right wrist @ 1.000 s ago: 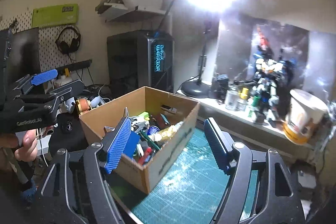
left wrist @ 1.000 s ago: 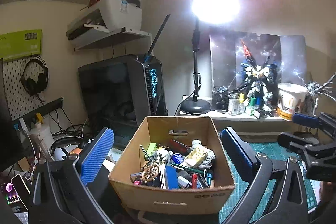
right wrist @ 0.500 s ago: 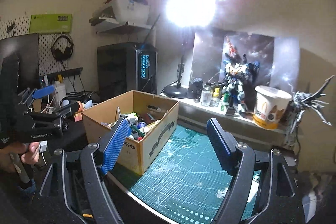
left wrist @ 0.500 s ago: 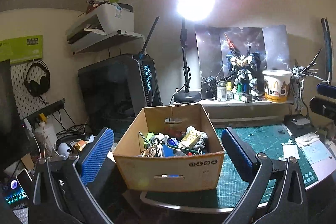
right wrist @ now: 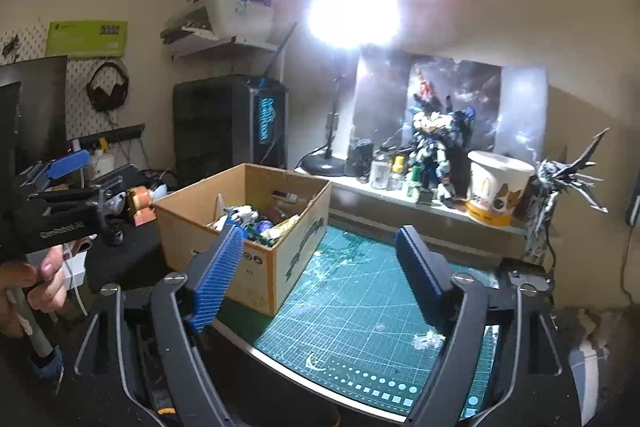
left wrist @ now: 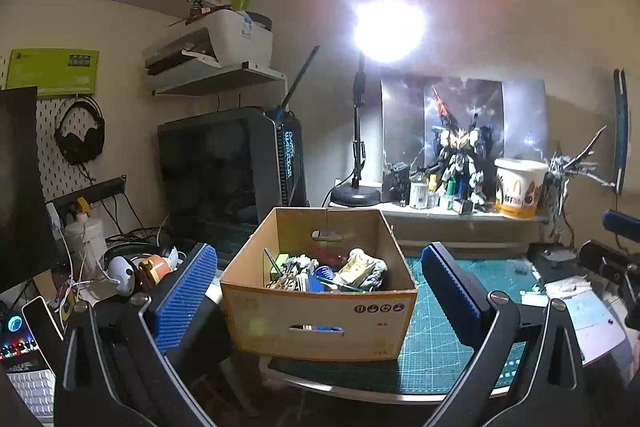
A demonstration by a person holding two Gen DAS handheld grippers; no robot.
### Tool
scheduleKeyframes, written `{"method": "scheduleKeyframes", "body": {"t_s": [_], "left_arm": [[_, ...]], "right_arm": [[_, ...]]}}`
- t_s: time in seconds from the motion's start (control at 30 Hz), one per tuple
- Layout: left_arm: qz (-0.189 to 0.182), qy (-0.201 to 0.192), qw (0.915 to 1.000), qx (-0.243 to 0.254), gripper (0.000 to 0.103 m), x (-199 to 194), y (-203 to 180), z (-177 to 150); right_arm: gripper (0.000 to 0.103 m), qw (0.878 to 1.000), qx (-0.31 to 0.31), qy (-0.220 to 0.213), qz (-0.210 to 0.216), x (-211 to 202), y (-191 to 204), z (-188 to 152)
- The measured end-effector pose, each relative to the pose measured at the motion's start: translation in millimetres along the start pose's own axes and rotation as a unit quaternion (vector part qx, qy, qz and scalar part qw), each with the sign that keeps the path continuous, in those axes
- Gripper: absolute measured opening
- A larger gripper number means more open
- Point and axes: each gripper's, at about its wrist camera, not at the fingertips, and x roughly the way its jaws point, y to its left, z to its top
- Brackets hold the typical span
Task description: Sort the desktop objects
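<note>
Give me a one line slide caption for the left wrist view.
Left gripper, blue-padded jaws open, faces a brown cardboard box of mixed small items on a green cutting mat under a bright desk lamp.

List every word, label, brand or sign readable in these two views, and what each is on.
"DARK WARRIOR": lit vertical lettering on the computer tower.
"BFF": printed on the paper bucket, below a golden-arches logo; the rest is too blurred.
Four round symbols on the cardboard box: too small to identify.
Green sign on the wall: print too small to read.
Lettering on the left gripper body: blurred, unreadable.
</note>
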Motion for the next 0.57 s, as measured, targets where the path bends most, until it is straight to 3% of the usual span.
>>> {"method": "scheduleKeyframes", "body": {"t_s": [0.13,0.57], "left_arm": [[0.002,-0.007,1.0000,-0.004,0.103,-1,1,2],[0.018,-0.005,0.9998,0.012,0.103,25,-16,-5]], "right_arm": [[0.089,1.000,0.004,-0.015,-0.027,2,-3,0],[0.089,1.000,0.010,0.011,-0.016,44,-17,-8]]}}
